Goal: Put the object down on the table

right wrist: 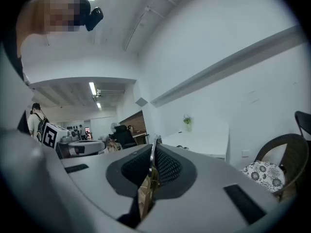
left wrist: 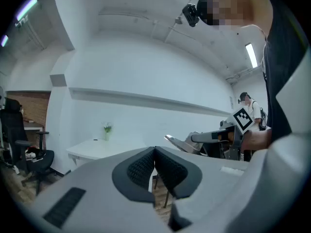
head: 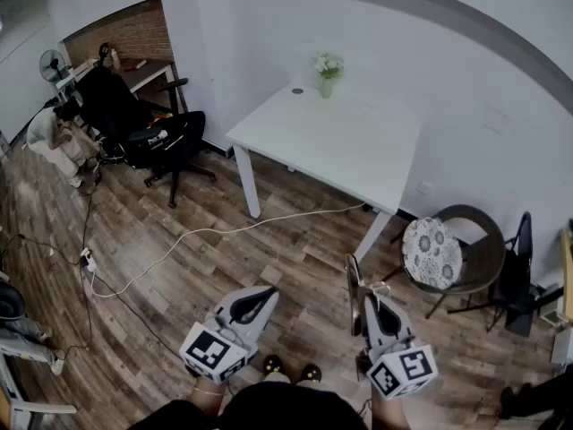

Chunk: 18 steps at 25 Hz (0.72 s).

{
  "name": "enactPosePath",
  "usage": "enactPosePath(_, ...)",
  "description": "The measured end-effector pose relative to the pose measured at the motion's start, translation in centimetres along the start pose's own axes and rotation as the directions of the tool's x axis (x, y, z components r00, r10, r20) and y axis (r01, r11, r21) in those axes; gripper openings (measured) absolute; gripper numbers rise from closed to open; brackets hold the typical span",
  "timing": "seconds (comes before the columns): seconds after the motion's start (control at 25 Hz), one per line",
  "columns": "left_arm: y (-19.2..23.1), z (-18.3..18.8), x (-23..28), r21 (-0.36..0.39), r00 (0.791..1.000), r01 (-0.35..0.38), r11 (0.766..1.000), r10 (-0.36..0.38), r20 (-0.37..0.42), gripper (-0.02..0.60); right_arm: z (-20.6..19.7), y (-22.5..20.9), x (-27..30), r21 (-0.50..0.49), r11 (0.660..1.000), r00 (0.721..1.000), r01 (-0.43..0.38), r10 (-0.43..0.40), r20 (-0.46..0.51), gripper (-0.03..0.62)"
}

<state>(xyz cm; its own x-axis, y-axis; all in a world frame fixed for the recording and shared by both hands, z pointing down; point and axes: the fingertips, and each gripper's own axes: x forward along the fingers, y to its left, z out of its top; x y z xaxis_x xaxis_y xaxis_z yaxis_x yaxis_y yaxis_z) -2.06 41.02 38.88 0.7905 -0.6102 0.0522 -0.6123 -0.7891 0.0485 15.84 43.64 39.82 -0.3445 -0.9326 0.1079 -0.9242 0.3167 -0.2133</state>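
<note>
There's the white table [head: 340,141] against the wall, well apart from both grippers, and a round chair [head: 448,253] with a patterned cushion off to its right. The left gripper [head: 264,296] is level, jaws clenched together on nothing. The right gripper [head: 367,301] grasps the thin flat object [head: 353,280] edge-on between its pads, up over the wood floor. A small flower vase [head: 328,72] sits at the table's far edge.
</note>
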Motion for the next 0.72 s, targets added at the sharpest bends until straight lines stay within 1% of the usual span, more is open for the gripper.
enactPosePath(0.2, -0.2, 0.0, 0.0, -0.002, 1.0, 0.007, 1.0, -0.007, 0.001, -0.002, -0.2, 0.1, -0.1, 0.003, 1.0, 1.0, 0.005, -0.005, -0.001, 0.009)
enactPosePath(0.32, 0.3, -0.4, -0.4, -0.017, 1.0, 0.004, 1.0, -0.004, -0.003, -0.002, -0.5, 0.2, 0.2, 0.016, 1.0, 1.0, 0.011, -0.011, 0.0, 0.011)
enactPosePath(0.4, 0.9, -0.4, -0.6, -0.025, 1.0, -0.005, 1.0, 0.005, -0.005, -0.002, -0.6, 0.5, 0.6, 0.019, 1.0, 1.0, 0.005, -0.005, 0.001, 0.011)
enactPosePath(0.56, 2.3, -0.4, -1.3, -0.012, 1.0, -0.015, 1.0, 0.015, 0.013, -0.002, -0.4, 1.6, 1.8, 0.017, 1.0, 1.0, -0.012, 0.012, 0.005, 0.011)
enactPosePath(0.72, 4.4, -0.8, -2.8, -0.027, 0.999, -0.036, 0.999, 0.036, 0.007, -0.002, -0.4, 3.1, 3.6, 0.011, 1.0, 1.0, -0.026, 0.026, 0.01, 0.011)
